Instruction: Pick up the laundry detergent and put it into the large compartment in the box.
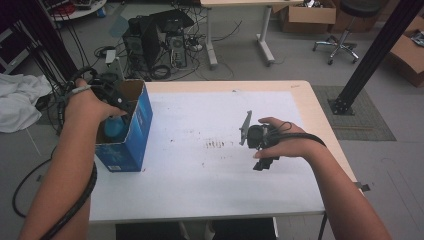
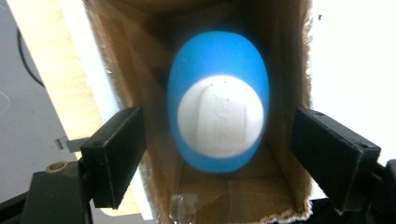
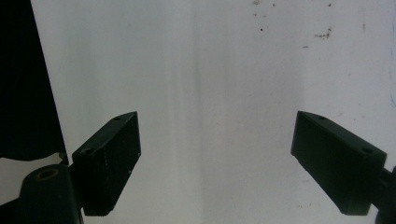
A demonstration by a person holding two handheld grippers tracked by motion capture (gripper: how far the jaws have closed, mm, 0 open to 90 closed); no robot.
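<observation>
An open-topped blue cardboard box stands at the left edge of the white table. Inside it lies a blue bottle with a white cap. My left gripper hangs over the box mouth. In the left gripper view the bottle looks blurred between the brown box walls, white cap toward me. The left gripper is open, its jaws wide apart and clear of the bottle. My right gripper hovers over the table's right half. It is open above the bare white tabletop.
Small dark specks mark the table's middle. Beyond the far edge stand computer towers with cables, a desk leg and an office chair. A black post rises at the right. White cloth lies at the left.
</observation>
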